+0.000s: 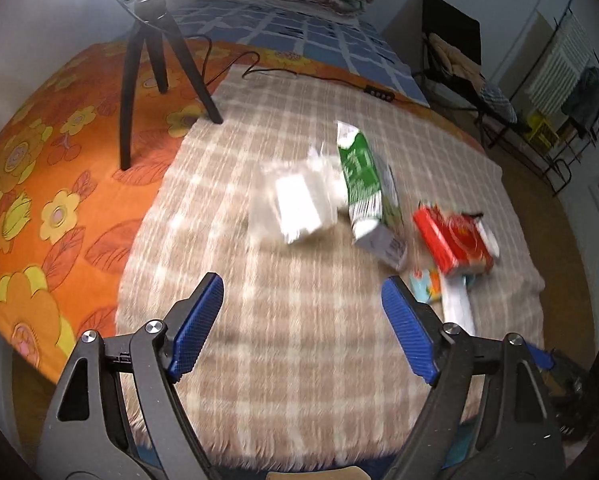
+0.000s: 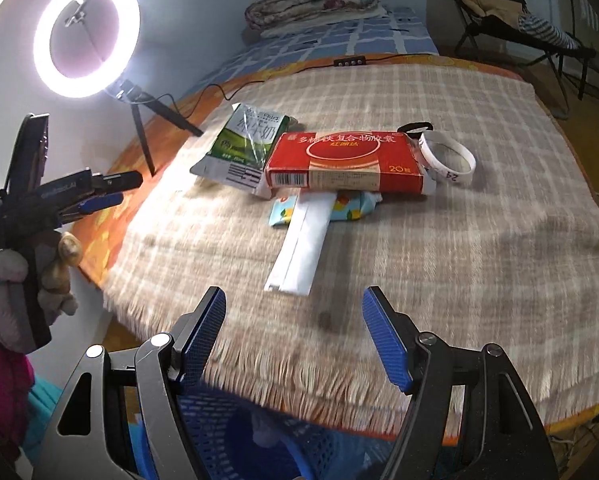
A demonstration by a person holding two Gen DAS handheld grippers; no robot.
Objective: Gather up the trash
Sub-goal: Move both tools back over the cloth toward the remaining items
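Both of your hand-held grippers are empty at this moment. The left hand-held gripper [image 1: 302, 300] fills the bottom of the left wrist view with its blue pads wide apart and only the checked blanket [image 1: 283, 340] between them. The right hand-held gripper [image 2: 293, 316] sits at the bottom of the right wrist view, also wide open, holding nothing.

The trash lies in a loose group on the blanket, which covers a bed. In the right wrist view, the red box [image 2: 347, 160] is in the centre. The green milk carton [image 2: 243, 142] lies just to its left and touches it. A long white packet [image 2: 299, 248] sticks out from under the box toward the lower centre, on top of a small colourful wrapper [image 2: 351, 208]. A white ring [image 2: 447, 156] lies just right of the box. In the left wrist view a white crumpled bag [image 1: 295, 204], blurred, is left of the carton.

A blue basket [image 2: 259, 440] shows at the bottom edge of the right wrist view, below the blanket fringe; I judge it is the bin for the trash.

So you seem to be between picks. The white packet is nearest to your right hand-held gripper. To take it, lower the pads on both long sides of its free end, close firmly, then pull it from under the box carefully.
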